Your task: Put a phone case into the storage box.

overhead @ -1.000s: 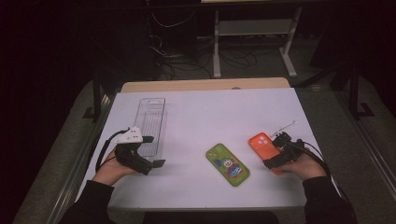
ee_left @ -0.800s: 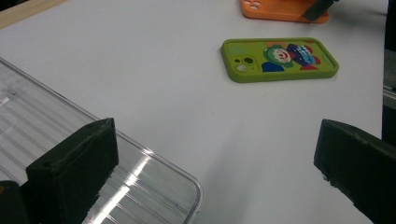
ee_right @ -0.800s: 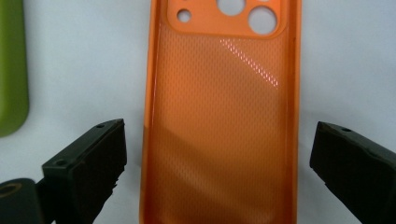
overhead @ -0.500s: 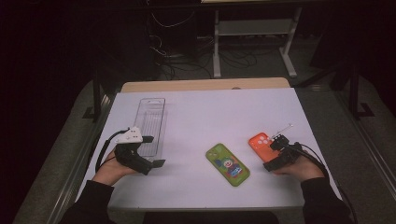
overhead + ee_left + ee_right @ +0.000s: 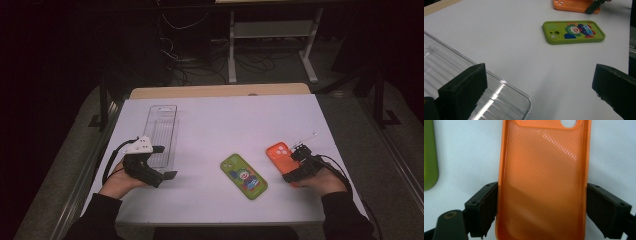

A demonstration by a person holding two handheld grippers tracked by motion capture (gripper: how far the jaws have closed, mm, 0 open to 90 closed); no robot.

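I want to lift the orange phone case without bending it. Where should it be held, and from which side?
Grip the orange phone case across its two long edges near the lower end, coming from the person's side. It lies flat, open side up, and is narrow; the right hand-held gripper already has a jaw at each long edge there.

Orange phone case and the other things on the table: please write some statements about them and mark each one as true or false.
1. The right gripper has its jaws on both long sides of the orange phone case. True.
2. The green phone case lies inside the clear plastic tray. False: it lies on the white table, apart from the tray.
3. The left gripper is open. True.
4. The left gripper holds the green phone case. False: its jaws are empty, beside the tray's corner.
5. The orange phone case shows its hollow inner side in the right gripper view. True.
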